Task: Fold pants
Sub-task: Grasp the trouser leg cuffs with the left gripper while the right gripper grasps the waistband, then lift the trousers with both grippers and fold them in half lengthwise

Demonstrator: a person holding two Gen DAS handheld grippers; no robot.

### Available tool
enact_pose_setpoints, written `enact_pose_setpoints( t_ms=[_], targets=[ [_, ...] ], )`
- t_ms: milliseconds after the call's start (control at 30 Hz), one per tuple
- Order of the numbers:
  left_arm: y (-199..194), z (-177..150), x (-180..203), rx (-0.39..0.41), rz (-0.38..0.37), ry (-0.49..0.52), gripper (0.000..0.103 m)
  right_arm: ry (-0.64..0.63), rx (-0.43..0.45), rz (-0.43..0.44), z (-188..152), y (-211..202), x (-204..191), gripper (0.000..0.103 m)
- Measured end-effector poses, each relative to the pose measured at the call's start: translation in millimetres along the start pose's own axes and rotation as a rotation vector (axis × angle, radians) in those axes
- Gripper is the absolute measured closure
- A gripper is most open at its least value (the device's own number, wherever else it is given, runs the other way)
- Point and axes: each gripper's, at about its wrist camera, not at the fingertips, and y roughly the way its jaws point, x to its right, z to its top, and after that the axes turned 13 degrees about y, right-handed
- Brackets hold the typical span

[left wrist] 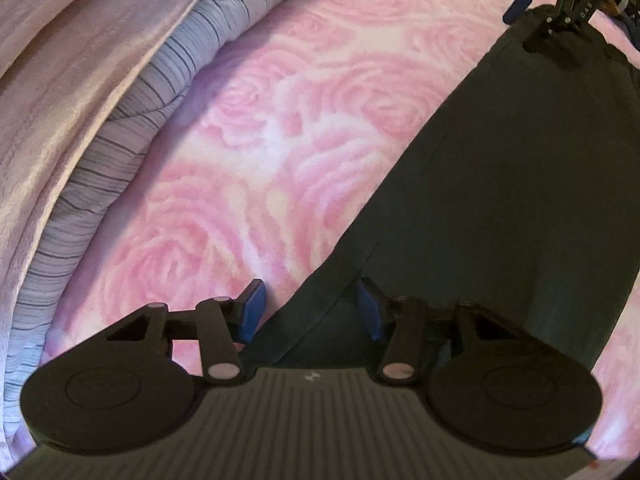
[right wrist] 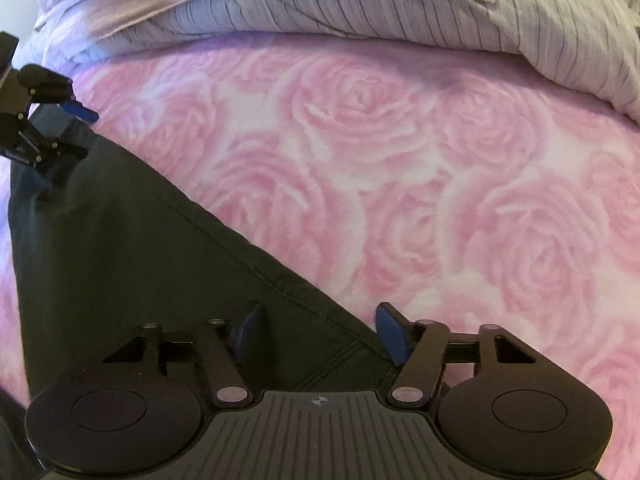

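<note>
Left gripper (left wrist: 311, 308) sits low centre in its own view, blue pads (left wrist: 253, 312) spread apart, straddling 1 end of the dark pants (left wrist: 500, 200). Cloth runs between the pads, but I see a clear gap on the left pad side, so I read the jaws as apart, nothing pinched yet. A seam or hem edge climbs from between the pads toward mid frame.

Right gripper (right wrist: 324, 332) is bottom centre of its view, with the same setup: pads apart, and the corner of the pants with double stitching lies between them. The right pad (right wrist: 394, 334) is just off the fabric edge, over the pink rose-print blanket (right wrist: 440, 180). The left pad is over the cloth.

The pants lie flat as 1 long dark strip across the blanket, lower left in the right view, right side in the left view. They look already doubled leg on leg, but I cannot confirm that.

Each gripper shows small in the other's view: the right one at upper right of the left view, the left one at left edge of the right view, both at opposite ends of the strip. I judge that placement is so I can take both ends or corners and keep the cloth taut for the next fold.

A striped grey duvet (right wrist: 360, 4) and pale pink sheet (left wrist: 60, 60) are bunched along the far edge, well apart from the pants, leaving flat blanket to fold onto.
</note>
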Motion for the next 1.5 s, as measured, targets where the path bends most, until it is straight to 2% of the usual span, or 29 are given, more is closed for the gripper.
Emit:
enact_pose_setpoints(
  t_ms=[33, 67, 167, 233, 300, 367, 500, 633, 733, 800, 900, 1000, 1067, 1100, 1133, 1167, 1267, 1367, 1500],
  targets=[
    [1.5, 1.6, 1.1, -0.007, 0.002, 0.007, 0.056, -0.006, -0.002, 0.0, -0.3, 0.5, -0.7, 0.051],
    [1.9, 3.0, 3.1, -0.013, 0.006, 0.02, 0.059, -0.014, 0.001, -0.009, -0.7, -0.1, -1.9, 0.062],
    [0.0, 7.0, 14.2, -0.016, 0.01, 0.069, 0.077, -0.06, 0.023, -0.053, -5.9, -7.0, -8.9, 0.085],
    [-2.0, 8.9, 27.5, -0.024, 0.052, 0.116, 0.082, -0.099, 0.05, -0.079, -12.9, -14.0, -17.7, 0.089],
    [-4.8, 8.8, 37.6, -0.043, 0.104, 0.13, 0.094, -0.149, 0.097, -0.13, -23.0, -22.9, -32.0, 0.09],
    [-13.6, 7.0, 43.7, -0.051, 0.153, 0.096, 0.102, -0.209, 0.154, -0.198, -36.7, -35.5, -51.4, 0.092],
    [-66.0, -7.1, 71.2, 0.02, 0.239, -0.03, 0.102, -0.301, 0.308, -0.311, -77.9, -81.8, -96.1, 0.093],
    [-141.5, -32.4, 135.0, 0.084, 0.325, -0.188, 0.102, -0.386, 0.425, -0.389, -148.1, -139.1, -151.3, 0.094],
    [-190.9, -55.5, 211.2, 0.103, 0.367, -0.268, 0.102, -0.447, 0.436, -0.438, -212.2, -167.6, -189.8, 0.094],
    [-207.6, -70.6, 252.6, 0.093, 0.335, -0.345, 0.102, -0.427, 0.397, -0.435, -251.7, -179.6, -205.9, 0.094],
    [-209.3, -95.2, 312.6, 0.03, 0.246, -0.464, 0.1, -0.372, 0.276, -0.432, -306.7, -178.0, -224.1, 0.091],
    [-193.5, -114.3, 357.2, -0.065, 0.127, -0.543, 0.097, -0.248, 0.06, -0.451, -348.0, -150.7, -232.0, 0.086],
    [-192.4, -125.2, 367.7, -0.07, 0.056, -0.602, 0.092, -0.105, -0.038, -0.449, -359.9, -141.4, -226.9, 0.078],
    [-195.9, -130.6, 369.1, -0.065, 0.045, -0.628, 0.092, -0.019, -0.034, -0.446, -362.8, -143.2, -222.4, 0.075],
    [-201.0, -135.5, 368.7, -0.052, 0.042, -0.649, 0.092, 0.094, -0.012, -0.439, -363.2, -148.4, -215.0, 0.067],
    [-207.9, -141.8, 365.3, -0.033, 0.047, -0.676, 0.087, 0.206, 0.017, -0.427, -362.4, -154.3, -206.2, 0.06],
    [-227.0, -166.1, 348.3, 0.009, 0.11, -0.784, 0.073, 0.563, 0.113, -0.343, -357.2, -171.8, -170.1, 0.057],
    [-235.5, -200.9, 314.3, 0.023, 0.19, -0.987, 0.055, 0.859, 0.212, -0.234, -355.8, -183.5, -129.5, 0.057],
    [-237.2, -269.8, 272.6, 0.073, 0.276, -1.378, 0.053, 1.153, 0.322, -0.107, -359.9, -185.4, -76.7, 0.057]
  ],
)
